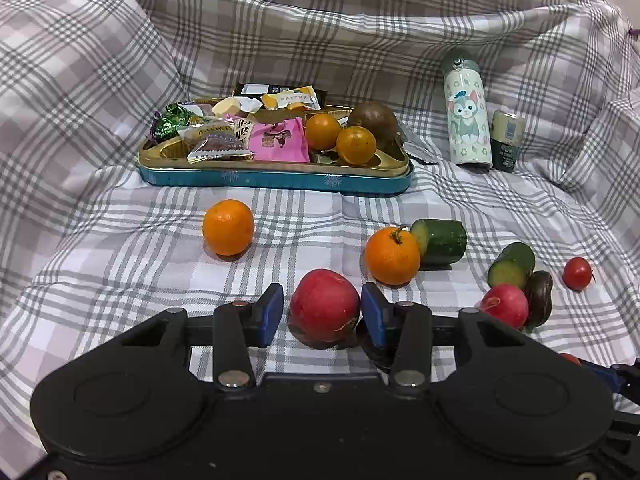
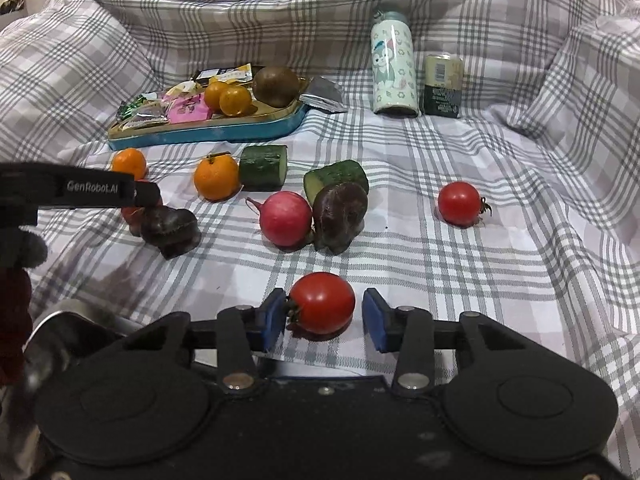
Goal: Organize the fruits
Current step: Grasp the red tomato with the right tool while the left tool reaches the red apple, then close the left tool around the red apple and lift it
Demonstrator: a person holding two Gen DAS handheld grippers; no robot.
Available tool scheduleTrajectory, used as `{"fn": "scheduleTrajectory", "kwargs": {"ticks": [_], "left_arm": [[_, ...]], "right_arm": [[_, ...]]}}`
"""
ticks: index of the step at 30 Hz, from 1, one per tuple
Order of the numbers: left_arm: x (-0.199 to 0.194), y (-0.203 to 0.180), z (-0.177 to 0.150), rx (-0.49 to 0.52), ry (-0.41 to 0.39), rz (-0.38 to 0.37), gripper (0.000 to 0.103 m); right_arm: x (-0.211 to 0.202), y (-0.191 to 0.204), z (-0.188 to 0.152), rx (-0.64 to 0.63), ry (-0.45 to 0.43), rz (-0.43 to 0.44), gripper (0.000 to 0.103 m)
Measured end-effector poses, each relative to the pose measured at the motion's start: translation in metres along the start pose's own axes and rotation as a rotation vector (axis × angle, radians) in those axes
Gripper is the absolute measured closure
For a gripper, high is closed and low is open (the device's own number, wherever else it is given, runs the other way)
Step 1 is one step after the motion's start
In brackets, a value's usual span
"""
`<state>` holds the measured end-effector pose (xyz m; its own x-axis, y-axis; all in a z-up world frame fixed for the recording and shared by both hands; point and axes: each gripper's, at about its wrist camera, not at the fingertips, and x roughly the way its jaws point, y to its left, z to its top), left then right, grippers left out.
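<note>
Left wrist view: left gripper parted, bracketing red radish ungripped on checked cloth; right gripper likewise brackets cherry tomato; risk: round produce rolling from closing pads.

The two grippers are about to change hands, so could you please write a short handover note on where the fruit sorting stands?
Left gripper: open, jaws either side of a red radish on the cloth, not yet gripped.
Right gripper: open around a near tomato, left pad at its stem.
Done: two small oranges and a brown fruit lie in the tray, beside snacks.
Left on the cloth: two oranges, two cucumber pieces, a second radish, the far tomato.
</note>
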<state>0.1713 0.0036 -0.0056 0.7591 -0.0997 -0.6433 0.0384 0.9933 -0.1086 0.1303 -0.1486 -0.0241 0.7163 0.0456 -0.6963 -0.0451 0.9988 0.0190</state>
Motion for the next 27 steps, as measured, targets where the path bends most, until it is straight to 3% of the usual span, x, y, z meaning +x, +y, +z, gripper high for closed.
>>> {"fn": "scheduleTrajectory", "kwargs": {"ticks": [1,14,16,18,27], "left_arm": [[0.000,0.001,0.000,-0.003,0.001,-0.003,0.051],[0.007,0.022,0.003,-0.147,0.055,-0.086,0.047],[0.007,0.026,0.003,-0.179,0.061,-0.124,0.055],[0.005,0.029,0.002,-0.205,0.046,-0.140,0.055],[-0.026,0.016,0.004,-0.126,-0.051,-0.103,0.055]], "right_arm": [[-0.001,0.000,0.000,-0.002,-0.001,0.004,0.067],[-0.002,0.001,0.000,-0.007,-0.009,0.002,0.067],[-0.002,0.001,0.000,-0.006,-0.009,0.003,0.067],[-0.002,0.001,0.000,-0.004,-0.011,0.005,0.067],[-0.013,-0.005,0.000,0.022,-0.064,0.011,0.067]]}}
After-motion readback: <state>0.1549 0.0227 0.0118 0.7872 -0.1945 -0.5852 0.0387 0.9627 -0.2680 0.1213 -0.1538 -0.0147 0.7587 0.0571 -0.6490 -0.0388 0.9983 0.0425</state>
